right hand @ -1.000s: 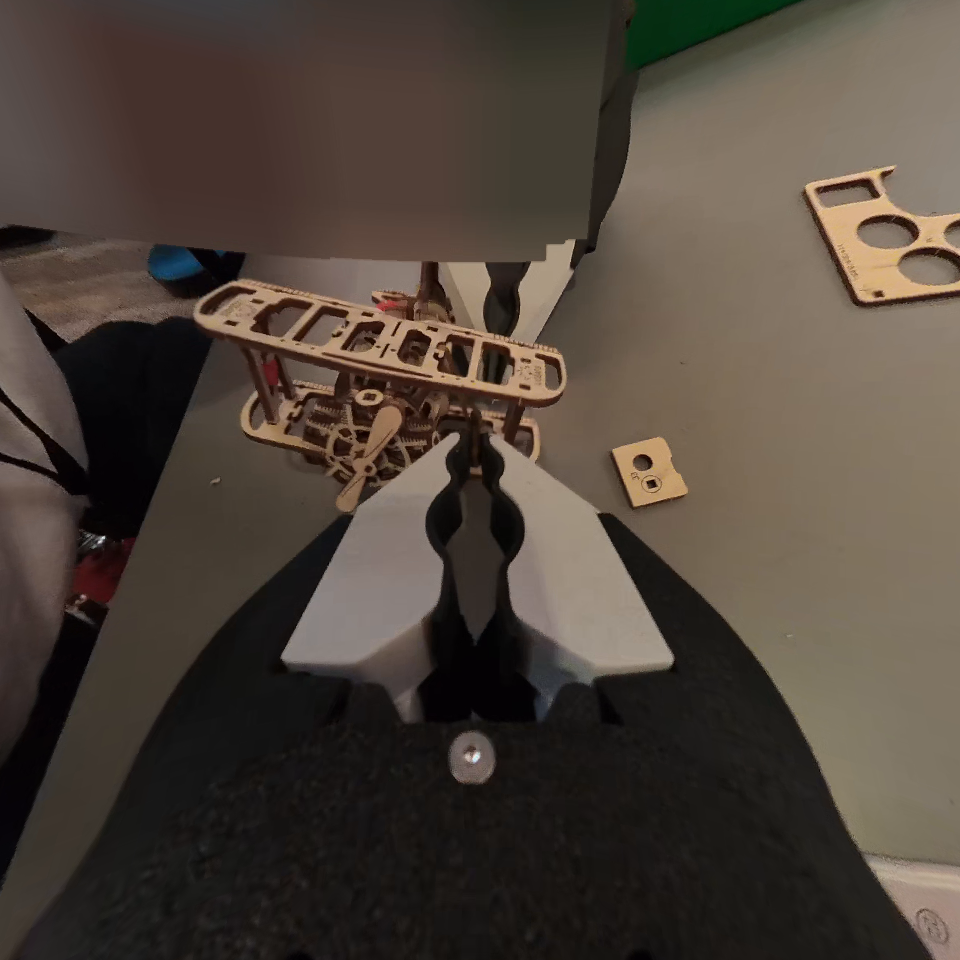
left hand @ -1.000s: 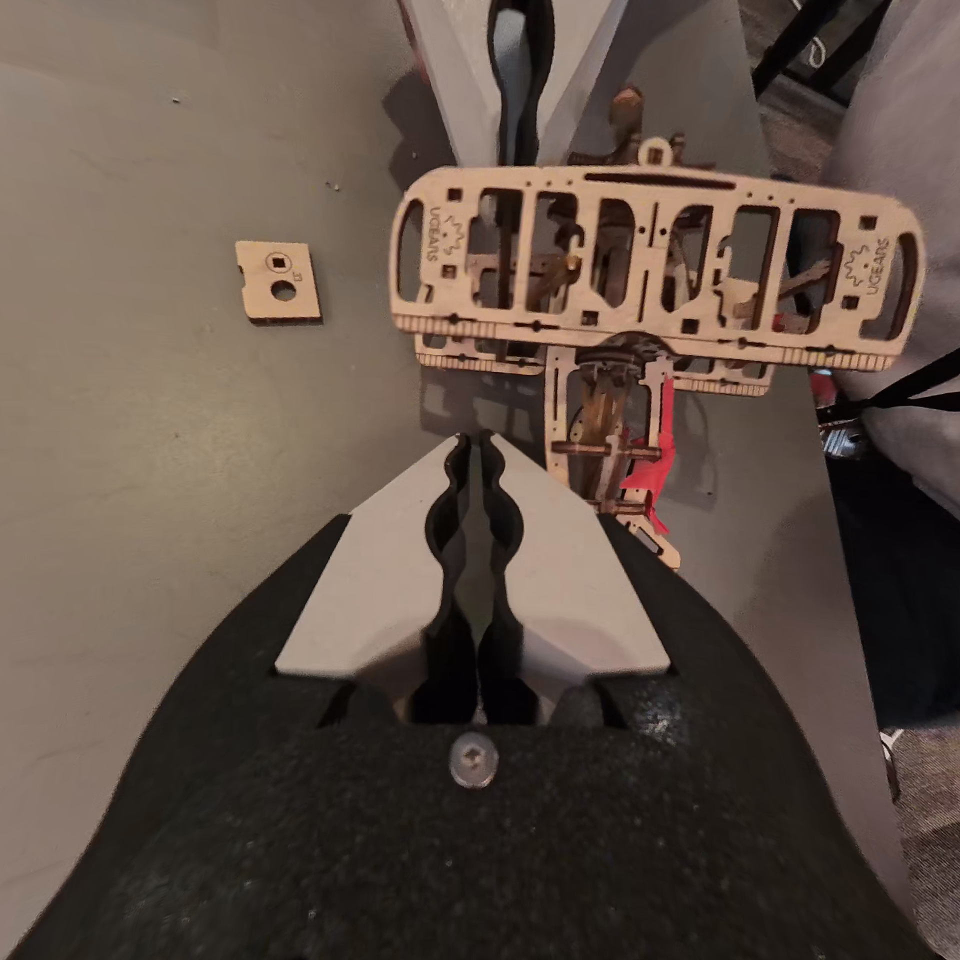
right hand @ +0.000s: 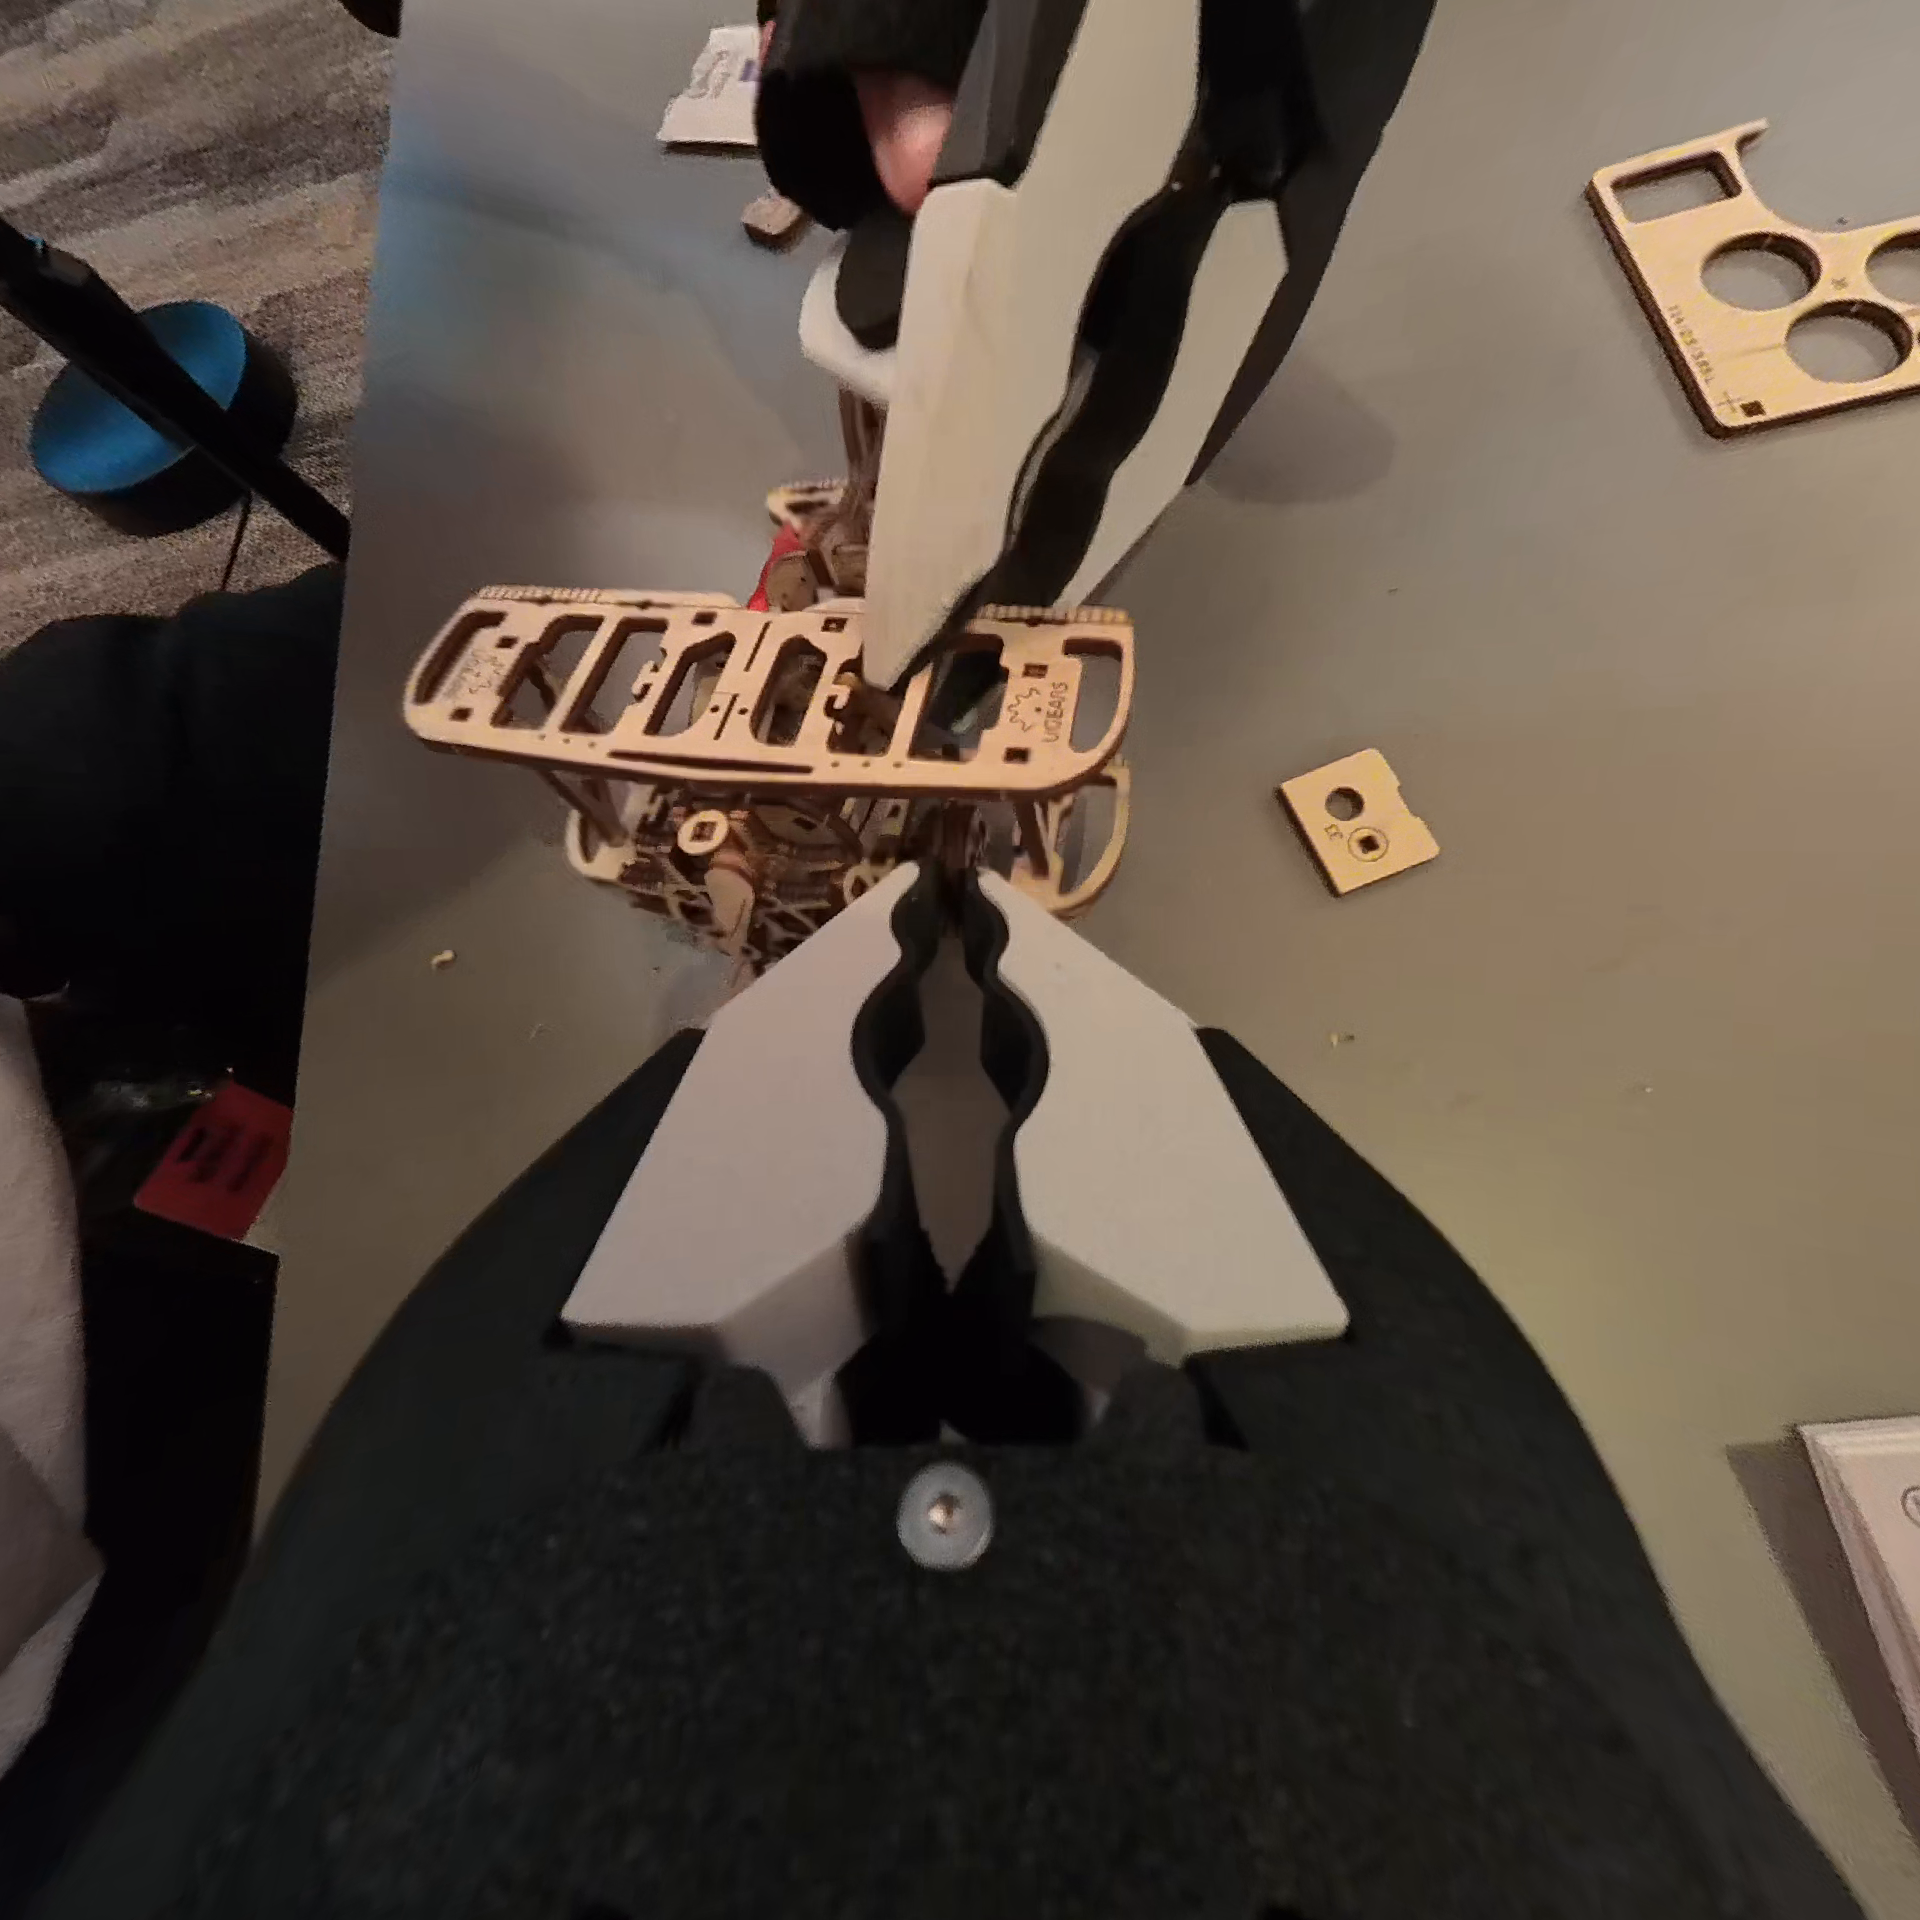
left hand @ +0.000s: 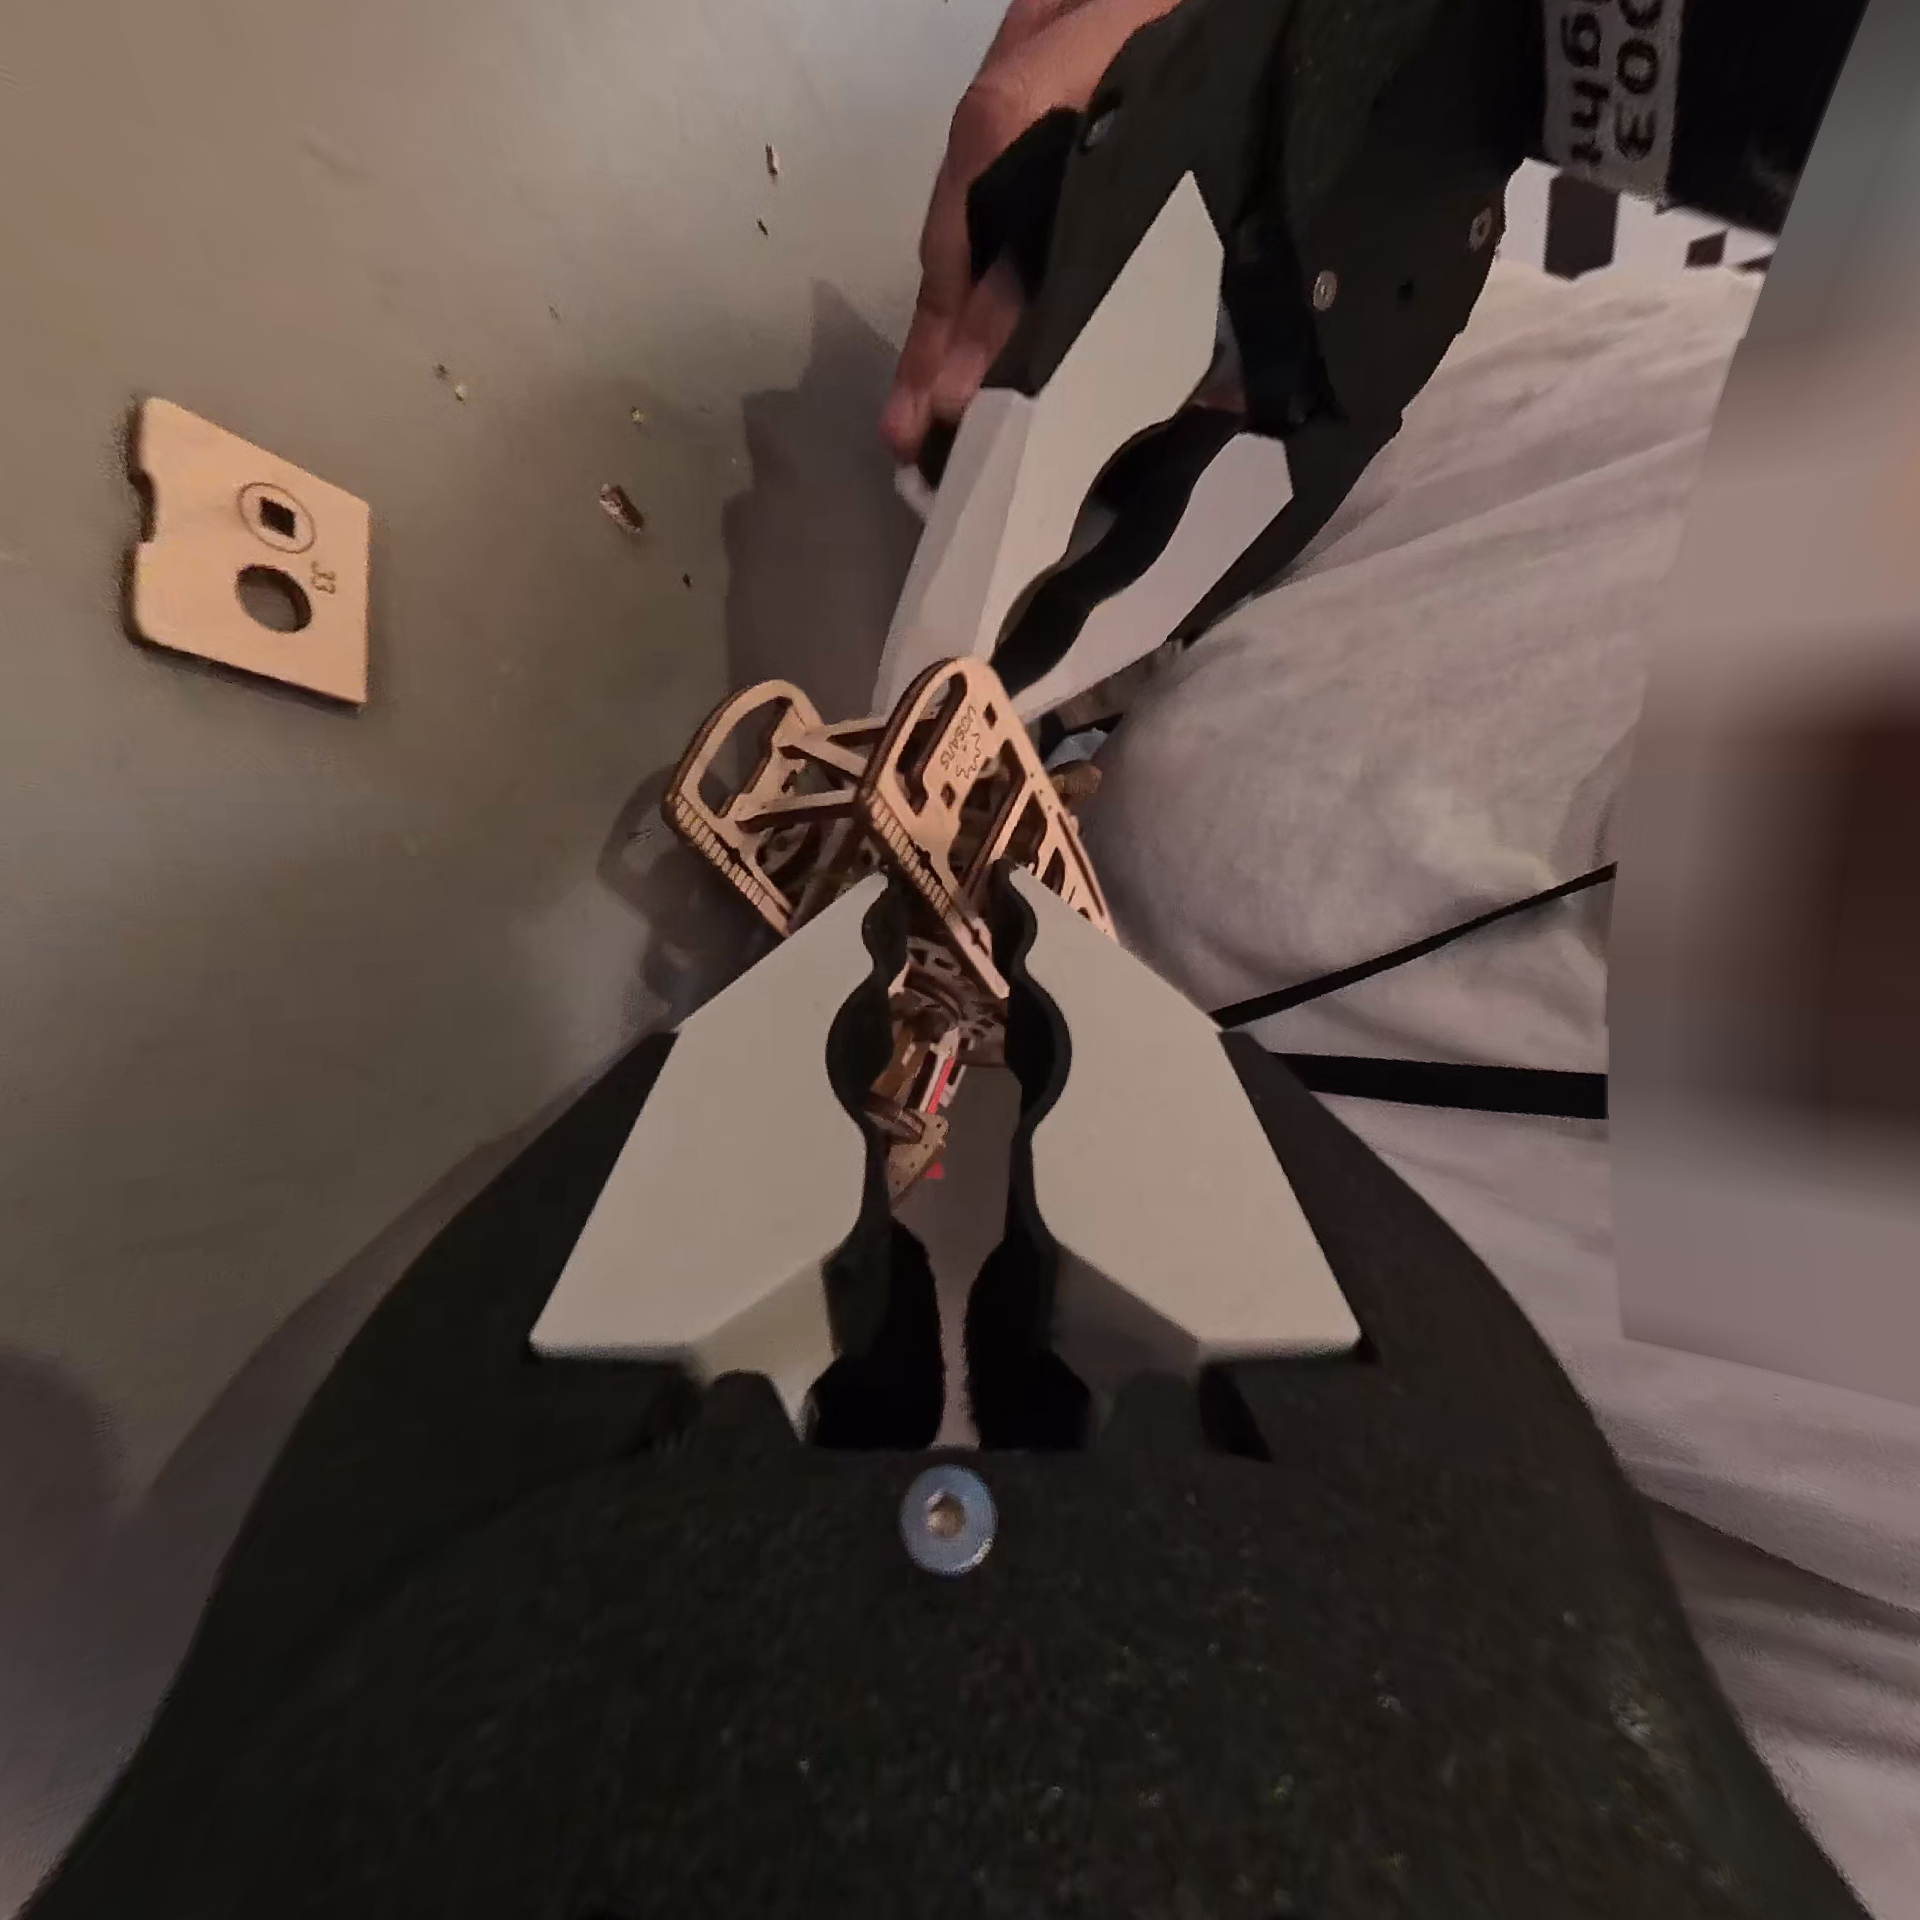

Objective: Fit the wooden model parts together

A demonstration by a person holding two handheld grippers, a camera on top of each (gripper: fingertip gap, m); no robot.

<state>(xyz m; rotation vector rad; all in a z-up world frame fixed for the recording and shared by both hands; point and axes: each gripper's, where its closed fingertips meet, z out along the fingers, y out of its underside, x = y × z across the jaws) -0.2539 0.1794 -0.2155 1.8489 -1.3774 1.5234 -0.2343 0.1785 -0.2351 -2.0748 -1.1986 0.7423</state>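
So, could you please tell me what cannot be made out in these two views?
- Right wrist view: what the right gripper pinches, hidden under the pale wooden biplane model's wing.
- Right wrist view: the left gripper's tips vanish into the wing's cut-outs.
- Left wrist view: the model's fuselage, masked by grey fingers.

The left gripper (left hand: pixel 943 902) pinched the wooden biplane model's (left hand: pixel 914 821) wing edge; a small wooden plate (left hand: pixel 249 551) lay on the grey counter (left hand: pixel 416 260).

A: what's the setup?
B: plain grey tabletop (right hand: pixel 1558 1039), kinda dim warm light. Past its left edge there's mottled grey carpet (right hand: pixel 156 125) and a blue round base (right hand: pixel 135 405).
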